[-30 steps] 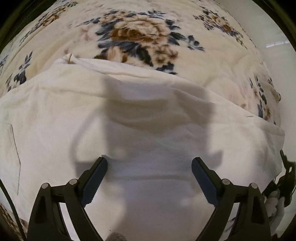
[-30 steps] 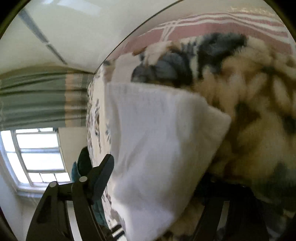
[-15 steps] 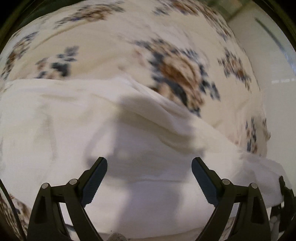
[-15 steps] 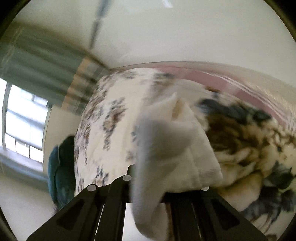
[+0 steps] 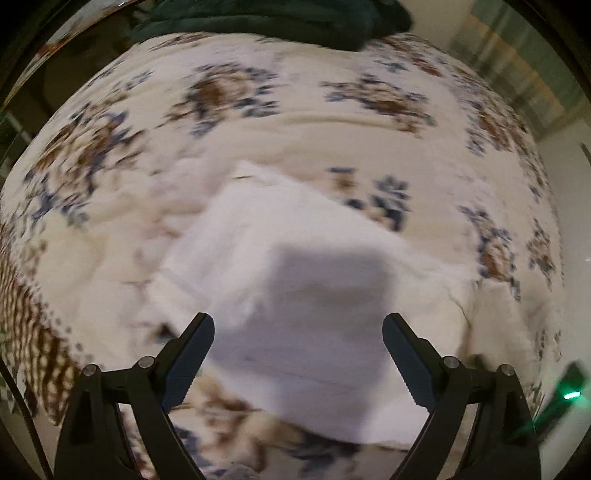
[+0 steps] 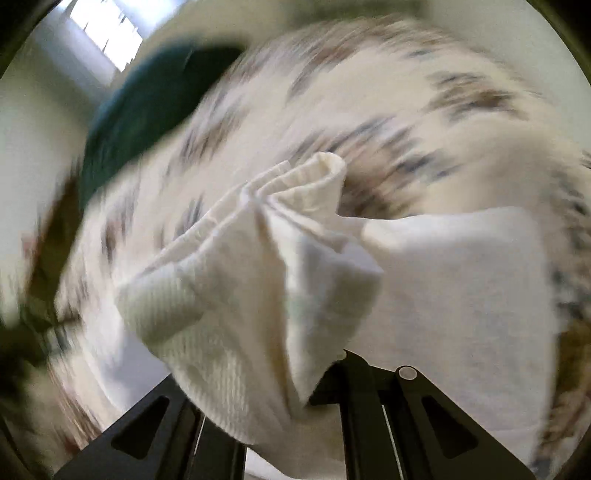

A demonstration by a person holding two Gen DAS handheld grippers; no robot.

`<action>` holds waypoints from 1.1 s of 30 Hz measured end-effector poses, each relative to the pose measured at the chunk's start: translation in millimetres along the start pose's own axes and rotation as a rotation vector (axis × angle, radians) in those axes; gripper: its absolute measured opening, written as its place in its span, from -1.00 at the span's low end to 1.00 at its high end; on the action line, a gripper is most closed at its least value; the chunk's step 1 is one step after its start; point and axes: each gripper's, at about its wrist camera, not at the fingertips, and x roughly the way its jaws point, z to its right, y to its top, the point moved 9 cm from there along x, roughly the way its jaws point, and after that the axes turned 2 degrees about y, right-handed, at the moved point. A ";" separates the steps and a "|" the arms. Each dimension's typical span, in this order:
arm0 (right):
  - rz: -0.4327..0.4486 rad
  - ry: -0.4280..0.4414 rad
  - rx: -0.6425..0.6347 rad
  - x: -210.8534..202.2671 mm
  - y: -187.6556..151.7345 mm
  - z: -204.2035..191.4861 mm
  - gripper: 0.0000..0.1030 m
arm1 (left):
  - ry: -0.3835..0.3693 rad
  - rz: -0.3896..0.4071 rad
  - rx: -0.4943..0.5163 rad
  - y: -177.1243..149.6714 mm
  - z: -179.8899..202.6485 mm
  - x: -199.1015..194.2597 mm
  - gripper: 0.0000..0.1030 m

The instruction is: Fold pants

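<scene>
The white pants (image 5: 295, 295) lie on a floral blanket (image 5: 258, 129), partly lifted and blurred by motion in the left wrist view. My left gripper (image 5: 298, 332) hangs above them, open, with nothing between its fingers. In the right wrist view a bunched, ribbed end of the white pants (image 6: 258, 277) drapes over my right gripper (image 6: 291, 398), which is shut on the fabric; its fingertips are hidden under the cloth. The rest of the garment trails off to the right.
A dark green bundle (image 5: 280, 22) lies at the blanket's far edge; the same dark green bundle (image 6: 147, 96) shows in the right wrist view below a bright window (image 6: 107, 29). Pale floor (image 5: 569, 177) runs along the right.
My right gripper shut on the pants' end and swung it up and across, rolling hard. The left gripper stayed open and rose away, so the pants look smaller beneath it.
</scene>
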 end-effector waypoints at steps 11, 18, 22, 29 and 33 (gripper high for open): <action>-0.275 0.028 -0.255 49.6 -77.0 -75.6 0.55 | -0.142 -0.076 0.005 6.5 9.0 17.3 0.81; -0.213 0.295 0.180 -48.8 -58.8 -17.8 0.62 | -0.338 -0.301 0.089 -20.9 107.5 58.9 0.81; -0.135 0.176 0.368 -79.7 -61.3 67.5 0.62 | -0.217 -0.425 0.252 -51.6 141.6 113.2 0.79; -0.122 0.049 0.502 -67.0 -52.0 164.3 0.62 | -0.031 -0.206 0.538 -57.6 139.9 92.0 -0.72; -0.190 -0.022 0.489 -53.8 -62.2 184.6 0.62 | -0.037 -0.263 0.438 -56.2 110.1 101.5 -0.65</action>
